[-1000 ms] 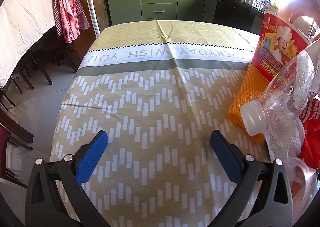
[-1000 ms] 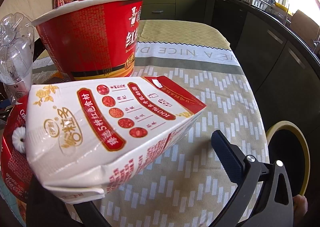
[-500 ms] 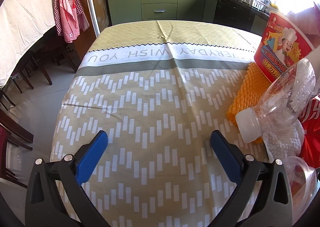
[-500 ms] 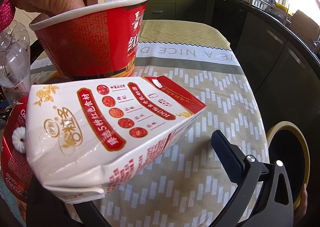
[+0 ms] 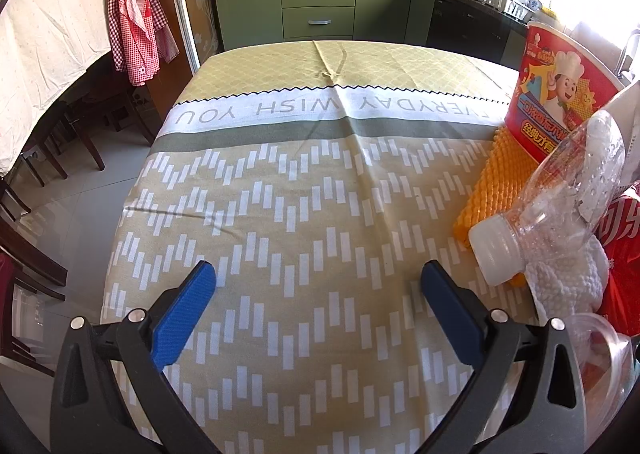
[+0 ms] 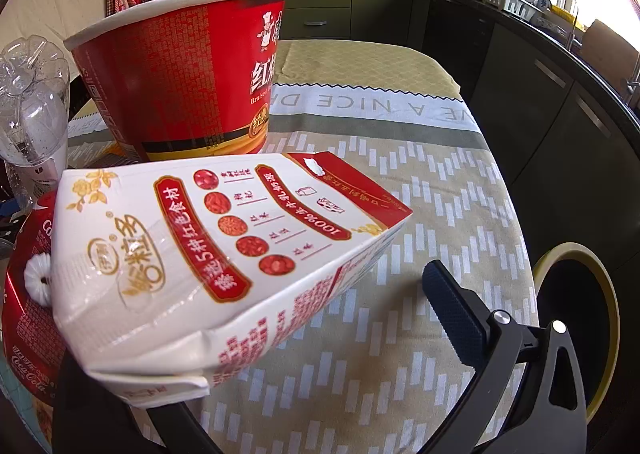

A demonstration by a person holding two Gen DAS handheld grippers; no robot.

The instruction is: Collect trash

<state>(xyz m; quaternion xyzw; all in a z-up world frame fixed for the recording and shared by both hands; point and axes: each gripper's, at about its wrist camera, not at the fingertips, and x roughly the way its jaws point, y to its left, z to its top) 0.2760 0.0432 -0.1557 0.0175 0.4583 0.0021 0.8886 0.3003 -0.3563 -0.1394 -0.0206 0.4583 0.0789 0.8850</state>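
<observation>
While the patterned beige tablecloth [image 5: 304, 214] lies bare under our wide-apart, empty left gripper [image 5: 316, 286], the white-and-red milk carton [image 6: 208, 246] lies beside our open right gripper [image 6: 320, 294]; next, we judge, close on it.

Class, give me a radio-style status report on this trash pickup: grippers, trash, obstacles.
Left gripper open, over bare tablecloth. Right gripper's state unclear; carton hides one finger. Bottle and noodle cup on the table, uncollected. Bin sits right of the table.
</observation>
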